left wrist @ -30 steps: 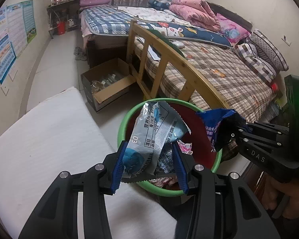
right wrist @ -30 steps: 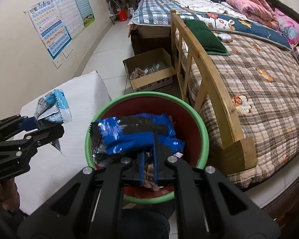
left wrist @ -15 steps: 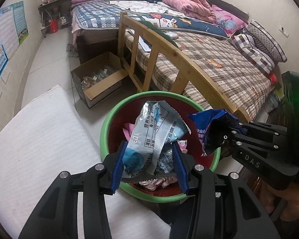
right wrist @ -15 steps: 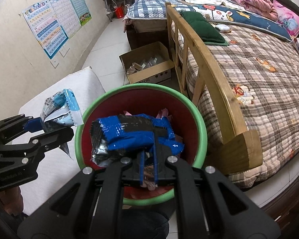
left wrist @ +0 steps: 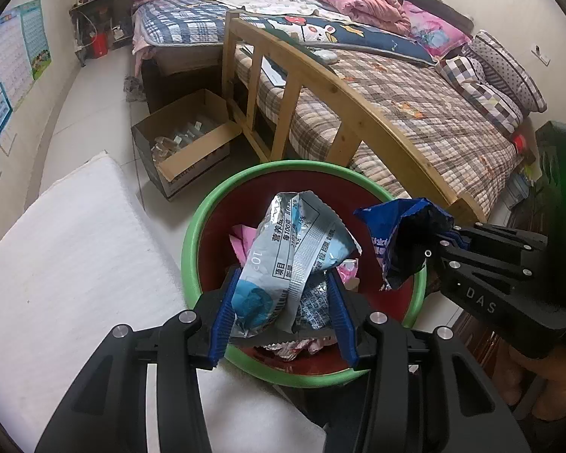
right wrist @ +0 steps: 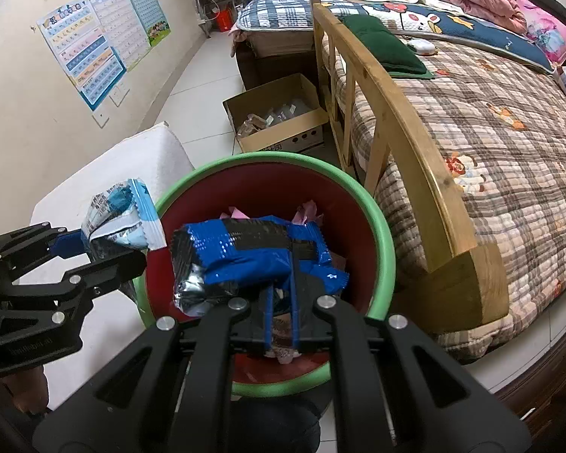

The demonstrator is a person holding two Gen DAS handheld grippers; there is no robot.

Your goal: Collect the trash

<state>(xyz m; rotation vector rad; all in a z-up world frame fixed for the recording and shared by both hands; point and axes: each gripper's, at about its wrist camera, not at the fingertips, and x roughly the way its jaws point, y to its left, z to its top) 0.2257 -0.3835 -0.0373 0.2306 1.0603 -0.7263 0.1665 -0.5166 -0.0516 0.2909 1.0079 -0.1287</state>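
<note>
Now both wrappers hang over the bin (left wrist: pixel 192 249), so the step in hand looks like the drop, and doing it well means letting go only when each piece sits fully inside the green rim. The left gripper (left wrist: pixel 283 315) is clamped on a crumpled silver wrapper (left wrist: pixel 290 256), its blue pads pressing both sides; in its own view the wrapper sits over the middle of the bin's red inside. The right gripper (right wrist: pixel 281 313) is pinched tight on a blue wrapper (right wrist: pixel 245 253), jaws almost touching. Seen from the left wrist, that blue wrapper reaches toward the rim at about 3 o'clock, so I would ease it inward before opening, or it may catch the edge and slide out. Pink scraps (left wrist: pixel 241 241) already lie at the bottom. Both grippers tilt steeply downward into the bin, side by side, the right one at 3 o'clock of the left. A white pad (left wrist: pixel 75 264) lies at 9 o'clock of the bin.
</note>
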